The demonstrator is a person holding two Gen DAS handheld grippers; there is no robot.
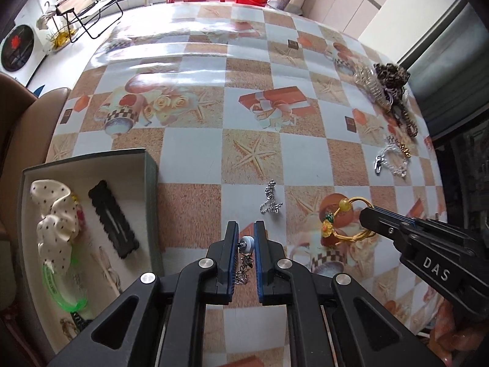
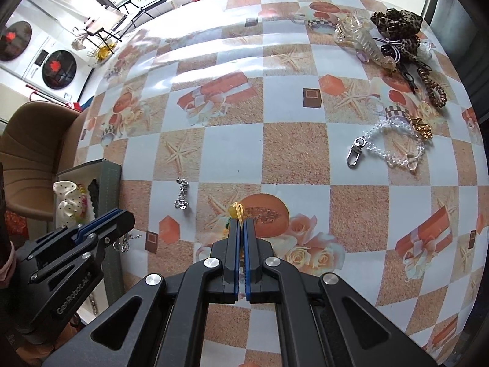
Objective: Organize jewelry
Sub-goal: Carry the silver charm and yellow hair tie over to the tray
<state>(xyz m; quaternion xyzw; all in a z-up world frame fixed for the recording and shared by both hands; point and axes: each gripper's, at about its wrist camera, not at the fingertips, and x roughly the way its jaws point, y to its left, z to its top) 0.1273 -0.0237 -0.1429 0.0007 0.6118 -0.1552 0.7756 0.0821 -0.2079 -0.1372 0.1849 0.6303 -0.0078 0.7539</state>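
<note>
Black and blue, the left gripper (image 1: pixel 246 238) has its jaws clamped on a small pale bead (image 1: pixel 247 242), from which a thin silver chain (image 1: pixel 244 270) hangs down between the fingers. To its right, the right gripper (image 2: pixel 241 229) has its jaws pressed together on a thin gold bangle (image 1: pixel 351 220) that carries a yellow bead and a small orange flower charm; in the left wrist view the ring sticks out sideways from the jaw tips.

Just left of the left gripper stands an open box (image 1: pixel 151 183) at the table's near edge. In it lie a white dotted scrunchie (image 1: pixel 55 214), a black hair clip (image 1: pixel 113 223) and a green bangle (image 1: pixel 65 293).

On the checked tablecloth (image 1: pixel 195 150), a little beyond the grippers, lies a short silver chain (image 1: pixel 270 198), apart from everything else. Further to the right lies a clear bead strap (image 2: pixel 394 146) with a metal clasp (image 2: pixel 354 151), and a gold charm (image 2: pixel 420 127) touches its far side.

Near the far right edge sits a pile: a clear hair claw (image 2: pixel 363 41), a leopard-print scrunchie (image 2: pixel 397 24) and a brown coiled hair tie (image 2: pixel 432 87).
</note>
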